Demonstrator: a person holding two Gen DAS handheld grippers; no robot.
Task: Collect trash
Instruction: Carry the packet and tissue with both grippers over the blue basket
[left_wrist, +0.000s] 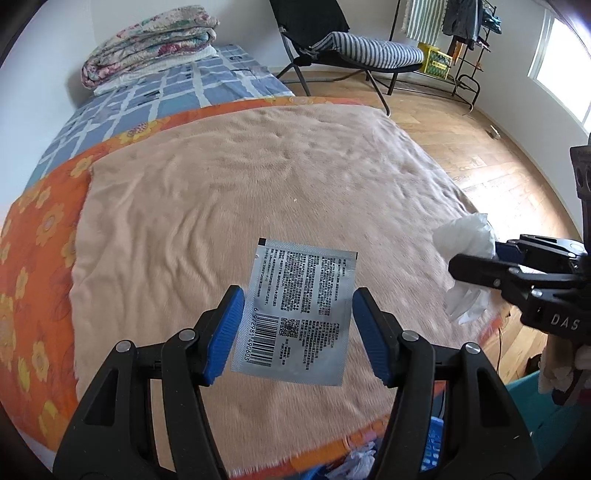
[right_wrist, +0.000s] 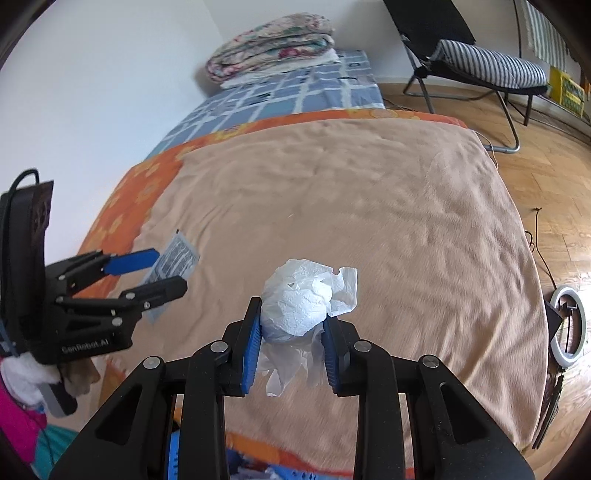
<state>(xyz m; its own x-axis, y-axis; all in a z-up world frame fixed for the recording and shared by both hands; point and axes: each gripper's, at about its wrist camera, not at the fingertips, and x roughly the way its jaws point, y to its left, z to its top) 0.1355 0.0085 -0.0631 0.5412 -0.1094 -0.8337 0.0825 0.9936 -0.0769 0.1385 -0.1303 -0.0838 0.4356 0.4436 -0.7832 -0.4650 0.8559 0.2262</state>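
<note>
a bed (left_wrist: 155, 110) fills most of both views, running from the near edge to a white wall at the far end. a tan blanket (left_wrist: 258, 192) lies spread over its near half, on top of an orange flowered cover (left_wrist: 40, 229) that shows along the left side, and a blue checked sheet (left_wrist: 184, 85) covers the far half. a folded floral quilt (left_wrist: 147, 40) sits stacked at the far end of the bed. to the far right, on the wooden floor (left_wrist: 461, 147), stands a black folding chair (left_wrist: 332, 40) with a striped cushion (left_wrist: 376, 50).

the left gripper (left_wrist: 298, 325) hangs above the near part of the blanket, its blue pads clamped on the two side edges of a silver sachet (left_wrist: 301, 314) printed with text and a barcode. just to its right, the right gripper (right_wrist: 291, 336) squeezes a crumpled white tissue (right_wrist: 303, 302) between its pads, also above the blanket.
</note>
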